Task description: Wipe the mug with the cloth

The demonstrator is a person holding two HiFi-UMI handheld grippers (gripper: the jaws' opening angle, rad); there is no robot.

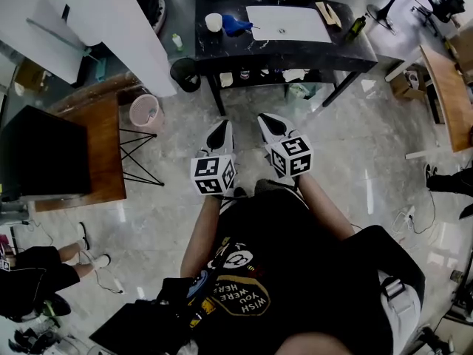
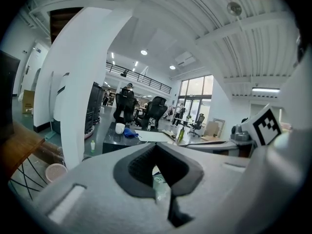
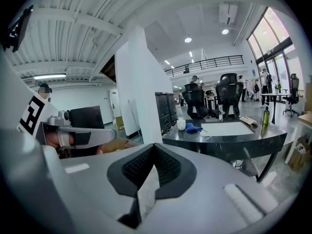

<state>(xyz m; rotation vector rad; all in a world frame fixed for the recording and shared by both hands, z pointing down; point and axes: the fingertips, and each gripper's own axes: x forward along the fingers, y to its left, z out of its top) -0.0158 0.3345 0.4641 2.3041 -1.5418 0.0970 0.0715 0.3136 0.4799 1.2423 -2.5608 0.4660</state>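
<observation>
Mug (image 1: 213,22) stands at the dark table's (image 1: 347,50) left end, just beside the blue cloth (image 1: 236,26) and well ahead of the left gripper (image 1: 220,130) and right gripper (image 1: 269,123), both closed and empty: approach squarely and part the jaws before reaching the cloth.

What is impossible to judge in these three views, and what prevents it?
1. Mug: its handle and any dirt are too small in the head view and too far away in both gripper views.
2. Cloth: whether it touches the mug is too small to tell in every view.
3. Items under the table: in the head view they are shadowed and partly covered by the tabletop.
4. Bottle: its label is too small.
</observation>
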